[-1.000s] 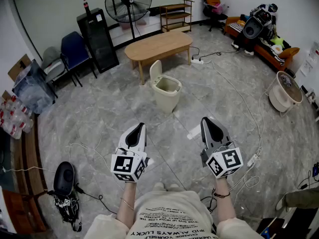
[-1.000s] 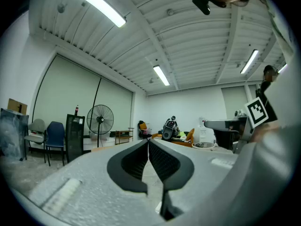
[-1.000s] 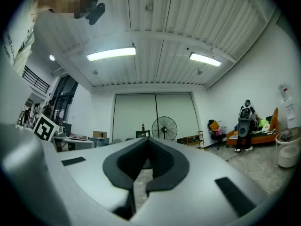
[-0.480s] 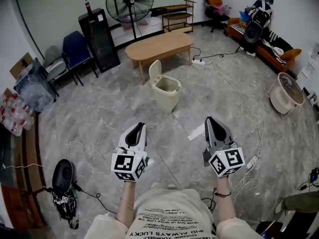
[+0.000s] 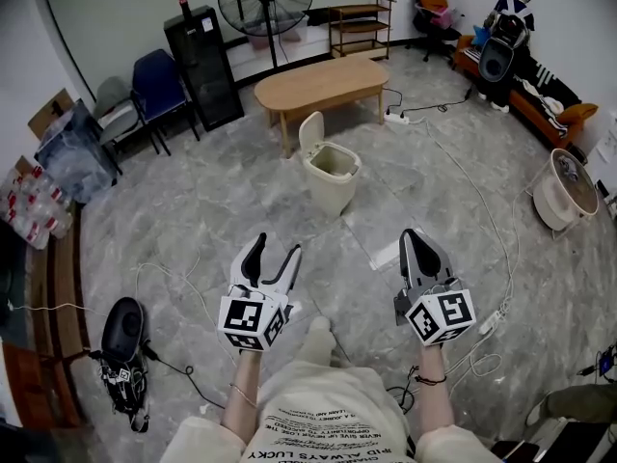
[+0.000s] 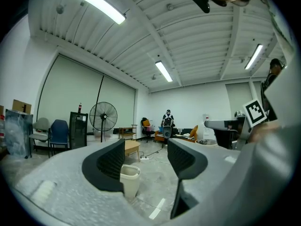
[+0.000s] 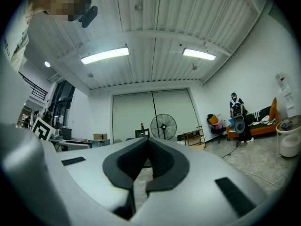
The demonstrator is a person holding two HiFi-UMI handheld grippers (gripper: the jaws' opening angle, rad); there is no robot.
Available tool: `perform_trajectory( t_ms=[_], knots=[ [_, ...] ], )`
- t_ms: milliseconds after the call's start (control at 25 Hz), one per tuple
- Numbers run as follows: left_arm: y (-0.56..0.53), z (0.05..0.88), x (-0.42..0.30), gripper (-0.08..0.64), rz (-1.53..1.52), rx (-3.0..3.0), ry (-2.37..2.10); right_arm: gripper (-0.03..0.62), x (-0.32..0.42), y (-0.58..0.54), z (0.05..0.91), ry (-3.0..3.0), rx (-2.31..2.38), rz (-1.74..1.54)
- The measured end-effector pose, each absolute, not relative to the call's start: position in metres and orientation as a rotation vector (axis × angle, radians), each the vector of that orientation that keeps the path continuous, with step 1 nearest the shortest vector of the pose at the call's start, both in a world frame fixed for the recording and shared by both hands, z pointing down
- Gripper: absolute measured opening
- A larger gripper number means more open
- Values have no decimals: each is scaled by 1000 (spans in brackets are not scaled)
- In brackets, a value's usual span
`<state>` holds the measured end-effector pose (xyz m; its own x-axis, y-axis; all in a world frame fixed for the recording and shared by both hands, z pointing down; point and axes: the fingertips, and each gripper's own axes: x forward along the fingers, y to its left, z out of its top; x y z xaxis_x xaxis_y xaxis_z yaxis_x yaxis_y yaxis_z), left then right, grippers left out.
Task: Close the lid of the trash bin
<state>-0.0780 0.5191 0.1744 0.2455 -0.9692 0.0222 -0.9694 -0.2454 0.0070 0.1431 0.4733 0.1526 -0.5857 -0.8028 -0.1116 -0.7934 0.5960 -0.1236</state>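
Evidently the task has barely begun. The cream trash bin [image 5: 333, 183] stands on the grey floor [image 5: 193, 220], well ahead of the person. Its lid [image 5: 310, 133] is tipped up and back, standing upright at the rear rim, so the mouth is uncovered. Neither tool is near it, so the approach to the bin and the push that brings the lid down are both left to do. Both forearms reach forward from the waist, side by side, with the tools pointing roughly level toward the bin. The left hand-held gripper [image 5: 276, 251] has just been opening its jaws, which now stand wide with nothing between them. The right hand-held gripper [image 5: 414, 235] has its jaws pressed together and is empty.
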Motion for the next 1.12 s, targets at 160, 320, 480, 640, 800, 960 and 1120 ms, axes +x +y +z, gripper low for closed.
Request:
perform_trajectory(
  t_ms=[160, 320, 480, 640, 800, 960, 1120],
  knots=[
    [509, 182, -88, 270, 49, 2436, -1944, 5, 135, 460, 160, 2690, -1326, -111],
    [486, 192, -95, 270, 38, 2431, -1879, 5, 129, 438, 161, 2685, -1330, -110],
    [450, 202, -99, 270, 34, 2443, -1853, 5, 124, 400, 165, 2693, -1344, -94],
    [404, 207, -110, 270, 26, 2436, -1856, 5, 117, 353, 170, 2704, -1359, -92],
    [354, 207, -120, 270, 11, 2441, -1844, 5, 112, 304, 165, 2688, -1383, -86],
    [312, 209, -132, 270, 17, 2441, -1829, 5, 102, 258, 168, 2681, -1401, -110],
    [273, 218, -145, 270, 54, 2425, -1816, 5, 83, 218, 182, 2686, -1397, -175]
  ],
)
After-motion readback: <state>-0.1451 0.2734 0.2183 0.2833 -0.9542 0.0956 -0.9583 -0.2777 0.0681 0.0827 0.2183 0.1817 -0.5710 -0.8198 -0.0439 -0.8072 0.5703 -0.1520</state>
